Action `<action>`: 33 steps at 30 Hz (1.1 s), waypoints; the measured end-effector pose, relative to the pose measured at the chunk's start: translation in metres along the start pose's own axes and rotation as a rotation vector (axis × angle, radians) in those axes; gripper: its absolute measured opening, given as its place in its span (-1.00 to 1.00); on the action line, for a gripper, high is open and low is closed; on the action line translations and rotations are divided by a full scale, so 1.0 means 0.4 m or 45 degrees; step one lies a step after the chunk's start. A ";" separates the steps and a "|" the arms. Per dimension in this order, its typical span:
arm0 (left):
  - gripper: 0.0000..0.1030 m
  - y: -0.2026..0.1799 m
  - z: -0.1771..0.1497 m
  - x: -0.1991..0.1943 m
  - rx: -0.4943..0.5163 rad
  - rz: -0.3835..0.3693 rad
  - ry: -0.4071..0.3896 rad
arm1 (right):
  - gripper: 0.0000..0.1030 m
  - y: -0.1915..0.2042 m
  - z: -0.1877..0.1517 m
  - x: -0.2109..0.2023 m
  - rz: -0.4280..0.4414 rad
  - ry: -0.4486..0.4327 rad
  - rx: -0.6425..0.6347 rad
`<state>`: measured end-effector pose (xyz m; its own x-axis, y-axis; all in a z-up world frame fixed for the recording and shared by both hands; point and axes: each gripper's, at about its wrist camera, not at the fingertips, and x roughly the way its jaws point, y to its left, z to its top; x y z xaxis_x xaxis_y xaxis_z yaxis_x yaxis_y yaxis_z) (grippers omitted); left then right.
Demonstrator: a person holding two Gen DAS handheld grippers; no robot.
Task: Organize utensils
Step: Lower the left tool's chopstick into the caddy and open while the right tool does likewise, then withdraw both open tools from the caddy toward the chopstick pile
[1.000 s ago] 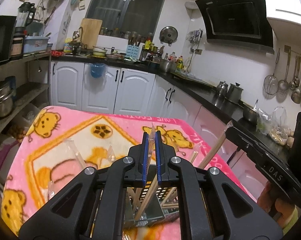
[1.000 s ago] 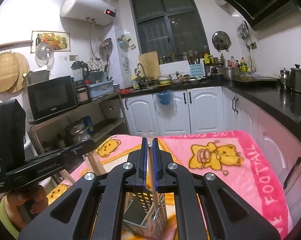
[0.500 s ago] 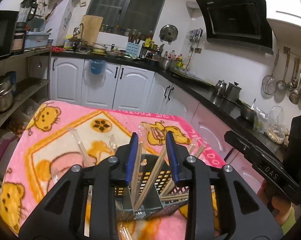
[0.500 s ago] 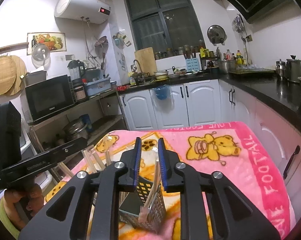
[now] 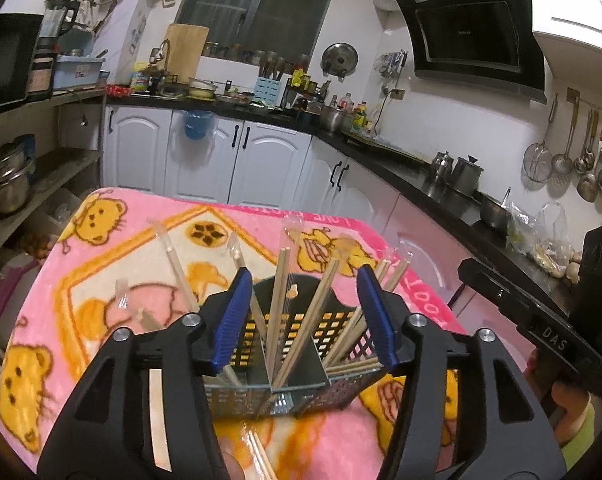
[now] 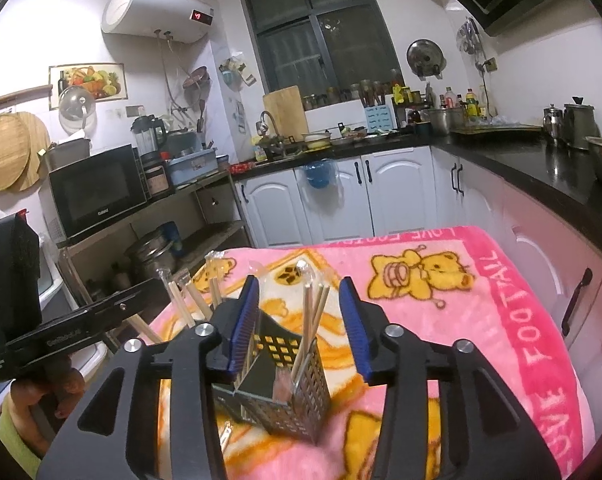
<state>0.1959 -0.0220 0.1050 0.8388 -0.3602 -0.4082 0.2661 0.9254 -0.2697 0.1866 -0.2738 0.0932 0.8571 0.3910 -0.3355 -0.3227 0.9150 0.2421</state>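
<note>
A perforated metal utensil holder (image 5: 301, 376) stands on the pink bear blanket (image 5: 113, 264). Several wrapped wooden chopsticks (image 5: 279, 292) stand tilted in its compartments. My left gripper (image 5: 305, 316) is open and empty, just above the holder with its blue pads on either side of the sticks. In the right wrist view the holder (image 6: 289, 396) shows with chopsticks (image 6: 309, 316) in it, and my right gripper (image 6: 299, 324) is open and empty above it. The right gripper's body (image 5: 541, 332) shows at the right of the left view, the left one's body (image 6: 61, 336) at the left of the right view.
More wrapped chopsticks (image 5: 257, 456) lie on the blanket in front of the holder. White cabinets (image 5: 205, 160) and a black counter (image 5: 421, 184) run behind and to the right. A shelf with a microwave (image 6: 97, 192) and pots stands at the left.
Both grippers were shut on chopsticks a second ago. Both have opened wide, and the chopsticks now stand in the holder.
</note>
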 end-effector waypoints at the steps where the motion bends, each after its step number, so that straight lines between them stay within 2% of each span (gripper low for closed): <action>1: -0.03 0.000 -0.006 -0.003 -0.002 0.000 0.003 | -0.14 0.000 -0.004 -0.003 0.001 0.006 -0.001; 19: 0.40 -0.005 -0.100 -0.025 0.030 0.005 0.092 | 0.06 -0.006 -0.106 -0.043 -0.007 0.146 -0.048; 23: 0.46 -0.010 -0.125 -0.022 0.035 0.000 0.125 | 0.18 -0.005 -0.130 -0.046 0.007 0.182 -0.057; 27: 0.51 -0.012 -0.150 -0.021 0.048 0.003 0.155 | 0.19 0.001 -0.154 -0.049 0.010 0.217 -0.073; 30: 0.64 -0.009 -0.173 -0.021 0.047 0.004 0.181 | 0.20 -0.002 -0.173 -0.051 0.005 0.242 -0.067; 33: 0.66 -0.007 -0.191 -0.020 0.049 0.013 0.199 | 0.20 -0.006 -0.189 -0.053 0.005 0.263 -0.061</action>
<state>0.1522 -0.0306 0.0424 0.7582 -0.3617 -0.5424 0.2784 0.9319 -0.2323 0.1389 -0.2768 0.0311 0.7566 0.4021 -0.5156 -0.3488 0.9152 0.2019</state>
